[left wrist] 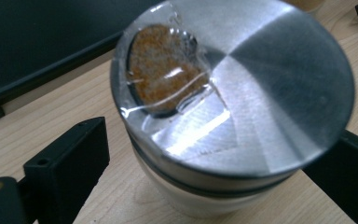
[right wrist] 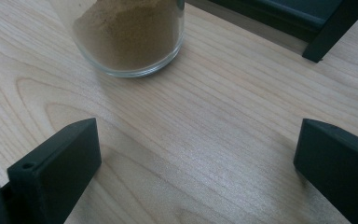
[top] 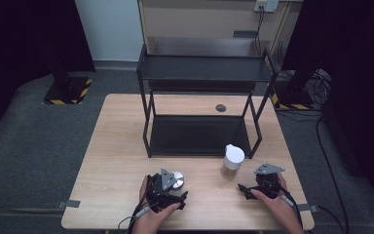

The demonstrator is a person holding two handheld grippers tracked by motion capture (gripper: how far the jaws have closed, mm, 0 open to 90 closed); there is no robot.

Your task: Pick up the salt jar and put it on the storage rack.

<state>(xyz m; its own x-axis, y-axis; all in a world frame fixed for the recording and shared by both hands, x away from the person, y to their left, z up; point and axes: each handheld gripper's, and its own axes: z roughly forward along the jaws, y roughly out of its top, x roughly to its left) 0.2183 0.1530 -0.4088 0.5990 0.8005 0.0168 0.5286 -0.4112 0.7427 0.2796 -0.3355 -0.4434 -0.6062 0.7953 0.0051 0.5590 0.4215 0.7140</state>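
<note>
A wooden desk [top: 117, 161] carries a black two-tier rack [top: 202, 105] in the upper middle of the high view. In front of the rack, right of centre, stands a glass jar [top: 233, 163] with a white lid, holding brown powder. In the right gripper view the jar [right wrist: 130, 37] sits at the top left, its clear base resting on the wood, with a rack leg at the upper right.

Low and left of centre in the high view, the left tool [top: 175, 187] is held by a hand [top: 148, 214], with a small steel-topped tin [top: 177, 179] just at its tip. In the left gripper view the tin [left wrist: 242, 93] stands upright between the spread jaws; its brushed lid has a round window covered in clear film, showing orange-brown contents. The left jaw stands clear of the tin; whether the right jaw touches its rim I cannot tell.

The right tool [top: 246, 190], held by the other hand [top: 277, 207] at the lower right, points toward the jar, near it but apart. In the right gripper view its jaws are spread wide over bare wood [right wrist: 205, 140], gripping nothing.
</note>
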